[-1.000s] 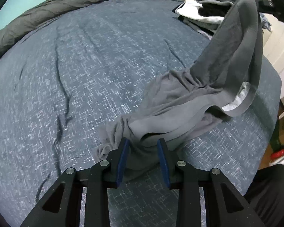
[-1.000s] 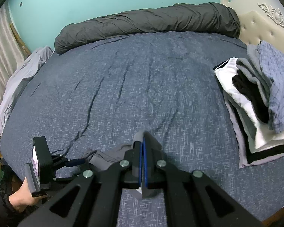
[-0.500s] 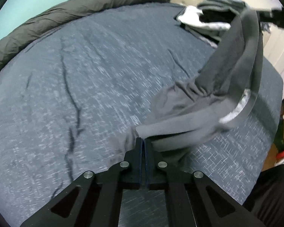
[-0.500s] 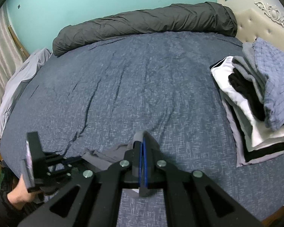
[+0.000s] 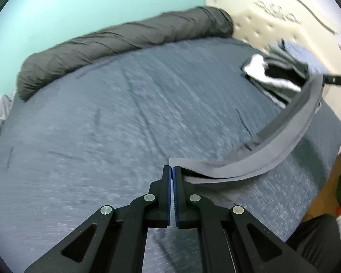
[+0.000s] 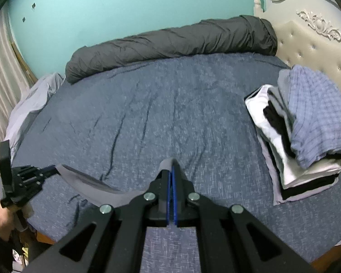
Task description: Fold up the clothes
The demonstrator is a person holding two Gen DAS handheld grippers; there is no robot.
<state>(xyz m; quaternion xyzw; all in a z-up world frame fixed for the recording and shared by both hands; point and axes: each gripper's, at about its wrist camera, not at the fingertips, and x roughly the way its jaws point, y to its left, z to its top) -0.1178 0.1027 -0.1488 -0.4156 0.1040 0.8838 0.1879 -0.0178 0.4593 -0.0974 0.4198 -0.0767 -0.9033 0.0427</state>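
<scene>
Stretching taut between the two tongs, the grey garment (image 5: pixel 272 150) hangs as a band above the blue bedsheet (image 5: pixel 102 125); the left gripper (image 5: pixel 172 170) is clenched on one end of its waistband, the right gripper (image 6: pixel 171 166) pinched tight on the other. Folded clothes (image 6: pixel 307 132) sit stacked by the headboard (image 6: pixel 318 52); a dark rolled duvet (image 6: pixel 170 43) lies along the far edge.

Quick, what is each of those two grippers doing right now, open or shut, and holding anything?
Left gripper: shut on one end of the grey garment.
Right gripper: shut on the garment's other end.
</scene>
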